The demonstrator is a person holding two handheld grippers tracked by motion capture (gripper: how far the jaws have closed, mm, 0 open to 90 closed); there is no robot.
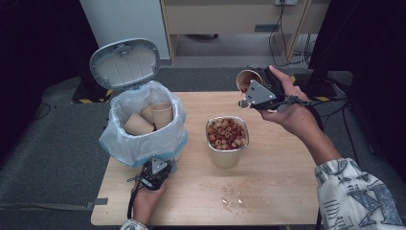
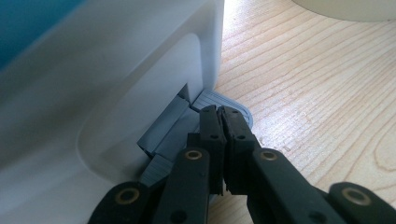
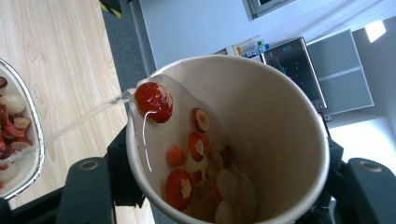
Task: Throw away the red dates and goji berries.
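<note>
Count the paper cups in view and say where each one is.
3. Two paper cups lie in the lined bin; one is tilted in the right tool beyond the tin. More may be buried.

left hand-held gripper [image 2: 222, 116] closed, right hand-held gripper [image 1: 250, 91] raised, tilted

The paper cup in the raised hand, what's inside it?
The paper cup holds red fruit slices, pale round pieces and liquid pouring over its rim. The cup's bottom is hidden under them.
</note>
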